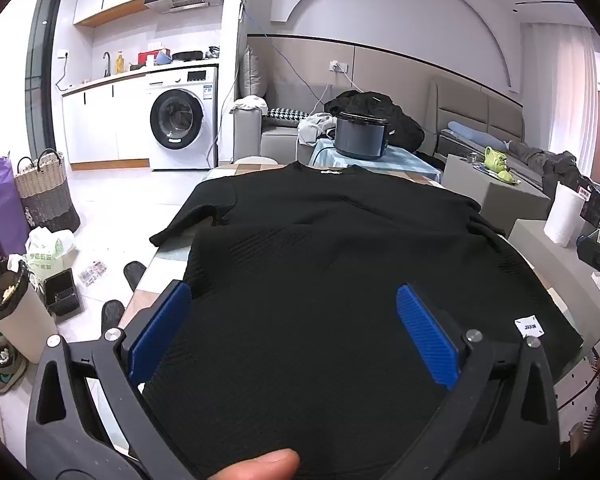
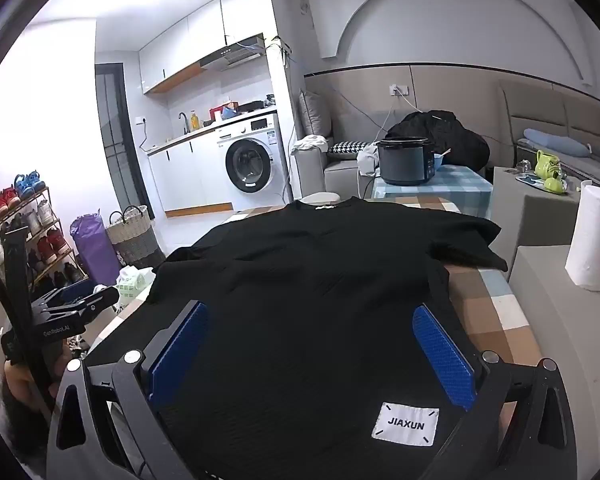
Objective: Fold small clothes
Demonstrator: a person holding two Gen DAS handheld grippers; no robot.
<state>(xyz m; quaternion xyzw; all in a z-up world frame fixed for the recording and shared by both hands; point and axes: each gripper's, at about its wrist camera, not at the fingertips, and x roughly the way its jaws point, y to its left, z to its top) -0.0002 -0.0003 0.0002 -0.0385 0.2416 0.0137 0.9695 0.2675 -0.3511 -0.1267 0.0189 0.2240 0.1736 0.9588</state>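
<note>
Black T-shirt lies spread flat on the checked bench, collar at the far edge. Left tongs and right tongs hover wide above its hem, gripping nothing.

Black short-sleeved shirt, finely ribbed knit, spread flat on checked table, collar at 12 o'clock with small white neck tag, hem at 6 o'clock nearest the cameras. Left sleeve hanging past table edge toward 9 o'clock; right sleeve lying toward 3 o'clock, partly folded in over the body. A few soft creases across the chest. White square patch reading JIAXUN sewn near hem at about 5 o'clock
</note>
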